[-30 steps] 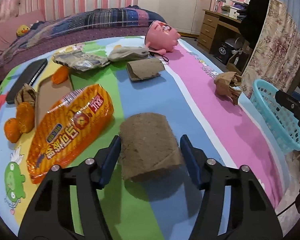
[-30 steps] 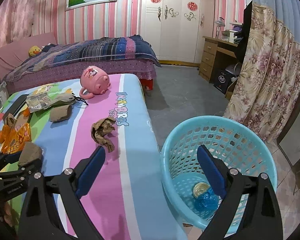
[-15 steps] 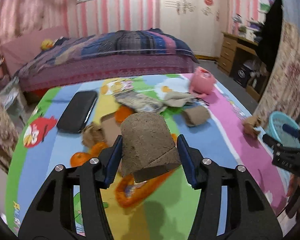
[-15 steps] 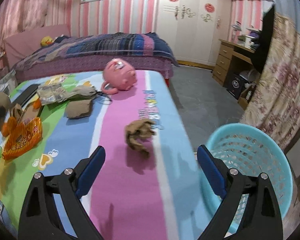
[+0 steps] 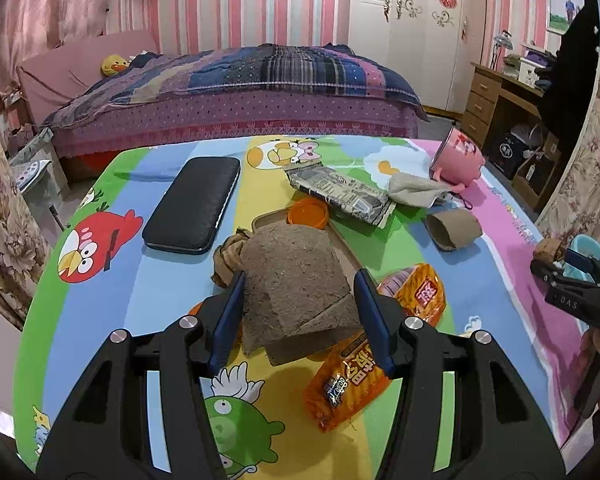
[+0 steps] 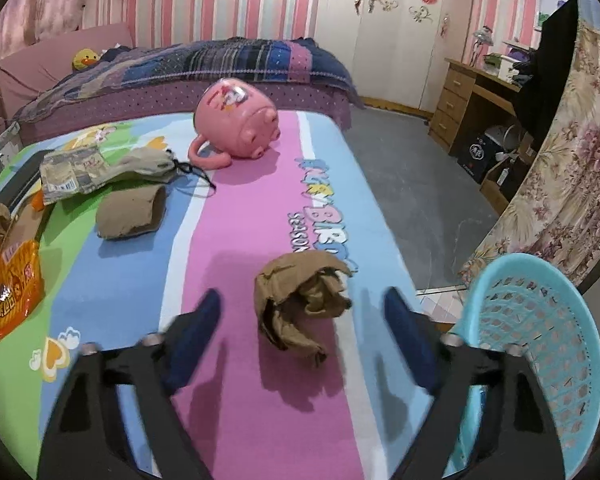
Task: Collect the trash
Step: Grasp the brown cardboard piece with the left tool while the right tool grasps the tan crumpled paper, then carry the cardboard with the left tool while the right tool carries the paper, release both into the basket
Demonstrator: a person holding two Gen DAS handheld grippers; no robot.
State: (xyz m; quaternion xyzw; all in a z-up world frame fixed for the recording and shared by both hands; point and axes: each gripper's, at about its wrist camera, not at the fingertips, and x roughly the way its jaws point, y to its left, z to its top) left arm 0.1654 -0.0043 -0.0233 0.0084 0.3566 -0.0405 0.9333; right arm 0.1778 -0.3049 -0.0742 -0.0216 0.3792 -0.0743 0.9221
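Fibre and paper scraps lie scattered over a cartoon-print cloth, with one piece clamped and one framed.

The left gripper (image 5: 298,304) pinches a coarse, felt-like brown fibre sleeve (image 5: 296,284) between its blue pads, raised above a glossy orange snack wrapper (image 5: 360,364) just beneath. Ahead of it lie a second fibre sleeve (image 5: 453,230), flattened and tube-shaped, a crumpled brown paper wad (image 5: 228,256), a round orange lid (image 5: 308,213), a printed foil packet (image 5: 342,196) and a smooth black case (image 5: 194,208). The right gripper (image 6: 302,320) stands wide apart and empty, its blurred fingers flanking another crumpled brown paper ball (image 6: 304,300), which seems to lie on the cloth untouched. To its right is a perforated turquoise plastic basket (image 6: 540,320); far ahead lies one tipped pink plastic mug (image 6: 238,122).
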